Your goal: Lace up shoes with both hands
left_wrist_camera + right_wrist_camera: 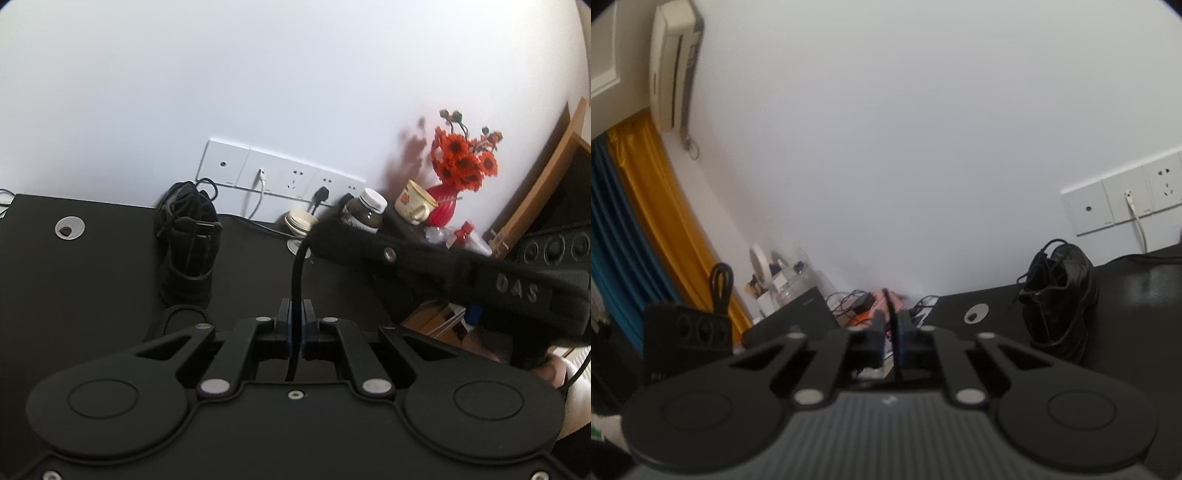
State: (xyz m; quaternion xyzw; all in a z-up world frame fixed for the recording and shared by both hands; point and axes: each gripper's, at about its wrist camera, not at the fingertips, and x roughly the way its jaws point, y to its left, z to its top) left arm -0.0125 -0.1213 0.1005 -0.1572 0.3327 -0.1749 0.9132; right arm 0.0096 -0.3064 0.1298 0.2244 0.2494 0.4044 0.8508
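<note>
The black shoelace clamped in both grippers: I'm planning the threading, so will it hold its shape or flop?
Probably floppy: the shoelace curves over as it rises from the shut left gripper. Short lengths may stay straighter, as above the right gripper. It looks thin, so likely light and prone to slipping.

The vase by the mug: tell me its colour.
Red; the vase shows best in the left wrist view, beside the mug.
</note>
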